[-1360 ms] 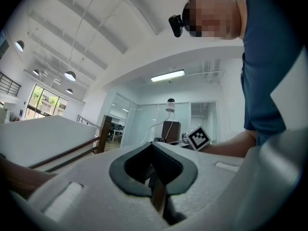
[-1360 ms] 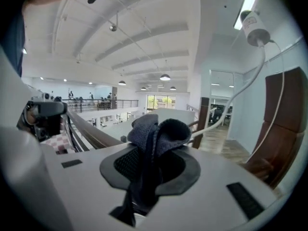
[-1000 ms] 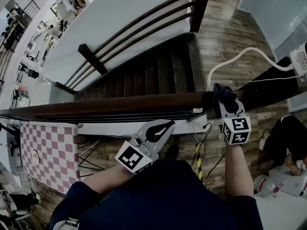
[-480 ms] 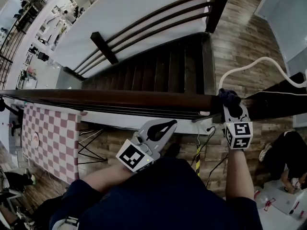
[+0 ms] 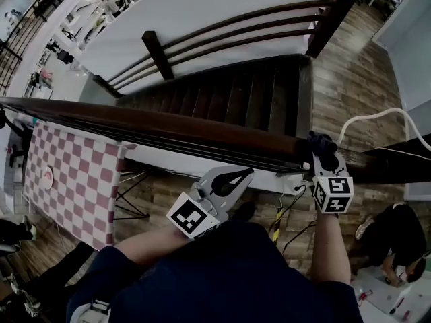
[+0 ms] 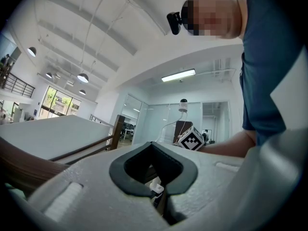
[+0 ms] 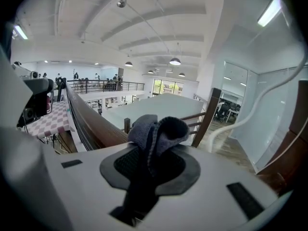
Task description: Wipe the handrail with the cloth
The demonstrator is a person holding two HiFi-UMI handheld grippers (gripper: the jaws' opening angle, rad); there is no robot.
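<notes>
On handrail (image 5: 168, 128), right end | right hand-held gripper (image 5: 324, 157) clenched on cloth (image 5: 322, 145), cloth against handrail | left hand-held gripper (image 5: 242, 174) closed, empty, below handrail | judged early: long leftward stretch apparently unwiped.

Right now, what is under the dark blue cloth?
The dark brown wooden handrail passes under the dark blue cloth held by the right gripper; the cloth hides whether they touch.
</notes>
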